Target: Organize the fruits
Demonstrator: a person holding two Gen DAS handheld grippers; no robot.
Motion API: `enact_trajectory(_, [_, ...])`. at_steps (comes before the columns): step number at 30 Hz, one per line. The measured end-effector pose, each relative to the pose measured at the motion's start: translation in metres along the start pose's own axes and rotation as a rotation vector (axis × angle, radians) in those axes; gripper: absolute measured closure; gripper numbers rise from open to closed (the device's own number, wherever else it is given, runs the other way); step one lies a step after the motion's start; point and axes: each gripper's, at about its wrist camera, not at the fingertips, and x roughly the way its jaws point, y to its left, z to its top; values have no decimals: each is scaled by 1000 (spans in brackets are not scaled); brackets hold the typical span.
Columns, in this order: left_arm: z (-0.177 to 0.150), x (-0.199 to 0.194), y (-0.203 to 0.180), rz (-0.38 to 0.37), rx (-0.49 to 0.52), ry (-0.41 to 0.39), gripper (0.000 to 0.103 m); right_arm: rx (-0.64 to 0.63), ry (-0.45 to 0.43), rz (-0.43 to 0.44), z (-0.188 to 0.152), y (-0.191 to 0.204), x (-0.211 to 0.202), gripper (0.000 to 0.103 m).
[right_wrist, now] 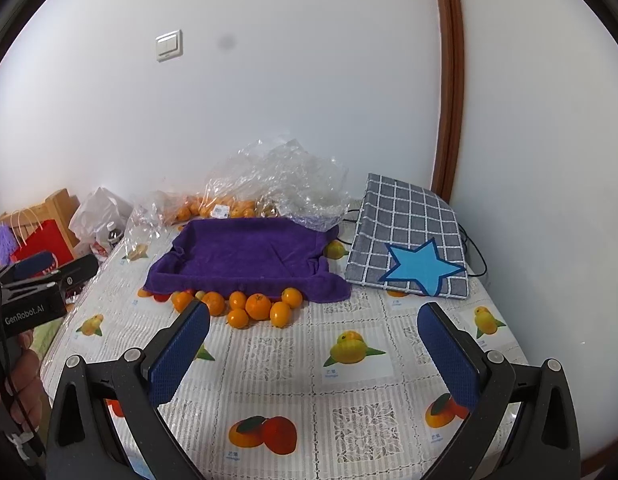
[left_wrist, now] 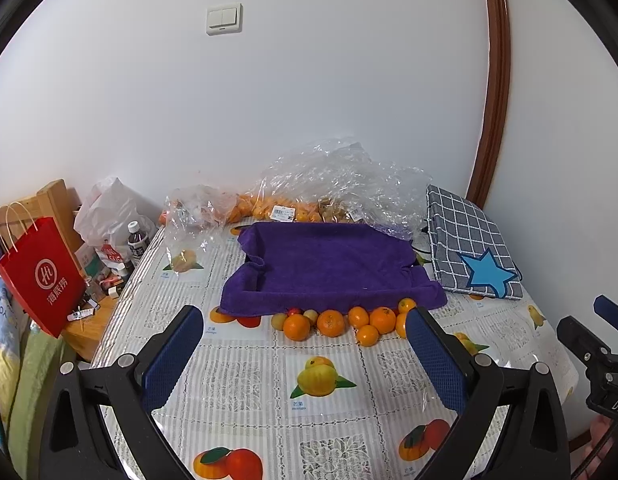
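Note:
Several loose oranges [left_wrist: 331, 323] [right_wrist: 258, 306] lie in a row on the table just in front of a tray lined with a purple towel [left_wrist: 329, 264] [right_wrist: 249, 256]. A small red fruit [left_wrist: 294, 312] and a pale yellowish fruit [left_wrist: 278, 320] lie at the row's left end. More oranges sit in clear plastic bags [left_wrist: 333, 184] [right_wrist: 277, 180] behind the tray. My left gripper [left_wrist: 305, 320] is open and empty, held above the table short of the oranges. My right gripper [right_wrist: 313, 316] is open and empty, to the right of the row.
A fruit-print tablecloth [left_wrist: 245, 380] [right_wrist: 369, 360] covers the table. A checked grey cloth with a blue star [left_wrist: 473, 248] [right_wrist: 409, 240] lies at the back right. A red paper bag [left_wrist: 41, 272], a bottle [left_wrist: 138, 240] and clutter stand left of the table. The wall is close behind.

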Motion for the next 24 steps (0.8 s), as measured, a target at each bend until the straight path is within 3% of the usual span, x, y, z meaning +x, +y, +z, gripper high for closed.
enact_trajectory(16, [1,11,-2,22,18,5,0,-36,12,-22,-2,8,10,1])
enact_trajectory(24, [-7,41,6,38,10,50,1,49,51,12,-7,-5,35,0])
